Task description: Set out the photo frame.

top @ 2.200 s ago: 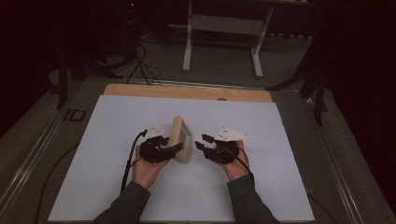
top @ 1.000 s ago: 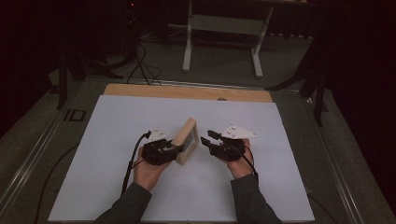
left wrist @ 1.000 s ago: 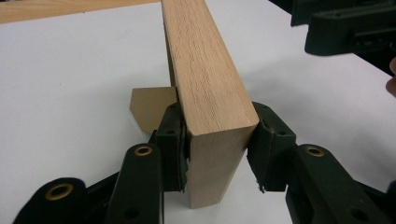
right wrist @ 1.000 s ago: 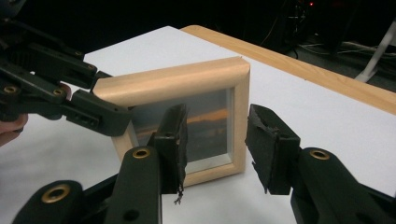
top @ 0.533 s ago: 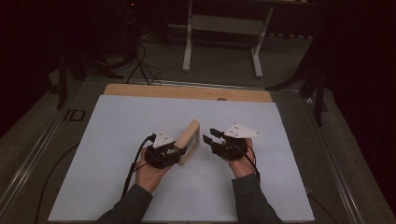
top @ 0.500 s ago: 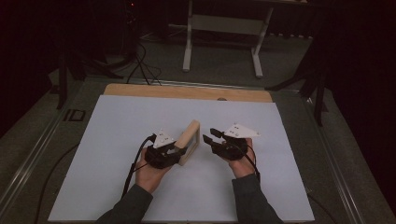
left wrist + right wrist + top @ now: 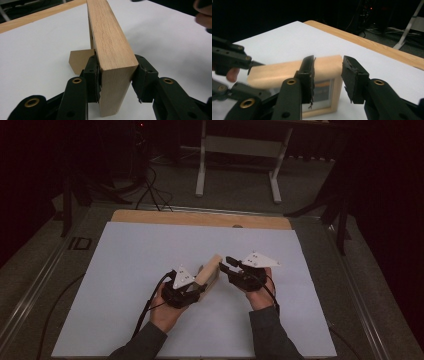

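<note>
High view: the wooden frame (image 7: 210,272) stands upright on the white worktop (image 7: 125,260), between both tongs. Left tongs (image 7: 196,290) clamp the frame's near end, pads pressed on both faces. Right tongs (image 7: 229,265), just right of the frame, have just been closing; their pads stand clear of it.

Three cameras: one fixed overhead, one riding each hand-held gripper

The high view looks forward and down from the person's side over the whole bench (image 7: 125,250), far off. The left gripper view sits close behind its own jaws, sighting along the wooden frame (image 7: 110,45) toward the bench's far edge. The right gripper view, equally near, faces the same frame's corner; all three share it.
</note>
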`<state>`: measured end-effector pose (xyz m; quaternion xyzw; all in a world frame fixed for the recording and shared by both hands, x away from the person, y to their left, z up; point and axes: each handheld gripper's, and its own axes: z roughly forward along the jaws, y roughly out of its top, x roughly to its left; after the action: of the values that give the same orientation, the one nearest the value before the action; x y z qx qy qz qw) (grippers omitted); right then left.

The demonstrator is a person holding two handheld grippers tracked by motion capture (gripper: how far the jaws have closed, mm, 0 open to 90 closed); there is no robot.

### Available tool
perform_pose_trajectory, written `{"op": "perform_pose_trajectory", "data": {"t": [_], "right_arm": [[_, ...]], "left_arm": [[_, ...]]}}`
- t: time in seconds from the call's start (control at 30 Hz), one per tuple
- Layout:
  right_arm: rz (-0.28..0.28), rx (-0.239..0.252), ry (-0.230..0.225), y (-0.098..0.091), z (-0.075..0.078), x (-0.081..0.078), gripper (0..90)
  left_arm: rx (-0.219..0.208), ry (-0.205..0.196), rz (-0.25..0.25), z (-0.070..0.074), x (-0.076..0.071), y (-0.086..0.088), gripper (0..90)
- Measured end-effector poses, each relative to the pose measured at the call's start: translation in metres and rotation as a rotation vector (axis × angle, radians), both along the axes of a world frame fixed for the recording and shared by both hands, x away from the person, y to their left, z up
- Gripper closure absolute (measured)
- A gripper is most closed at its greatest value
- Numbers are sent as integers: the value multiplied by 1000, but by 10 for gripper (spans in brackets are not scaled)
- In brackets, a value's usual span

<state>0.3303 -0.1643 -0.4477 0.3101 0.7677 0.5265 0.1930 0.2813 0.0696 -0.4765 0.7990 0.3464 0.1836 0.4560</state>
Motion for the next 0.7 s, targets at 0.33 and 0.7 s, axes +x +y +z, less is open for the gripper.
{"op": "perform_pose_trajectory", "data": {"t": [0.33, 0.7], "right_arm": [[-46, -21, -26, -3, 0, 0, 807], [-48, -52, -16, -4, -5, 2, 896]], "left_arm": [[13, -23, -74, -1, -15, -16, 606], [19, -40, -118, -2, -22, -21, 605]]}}
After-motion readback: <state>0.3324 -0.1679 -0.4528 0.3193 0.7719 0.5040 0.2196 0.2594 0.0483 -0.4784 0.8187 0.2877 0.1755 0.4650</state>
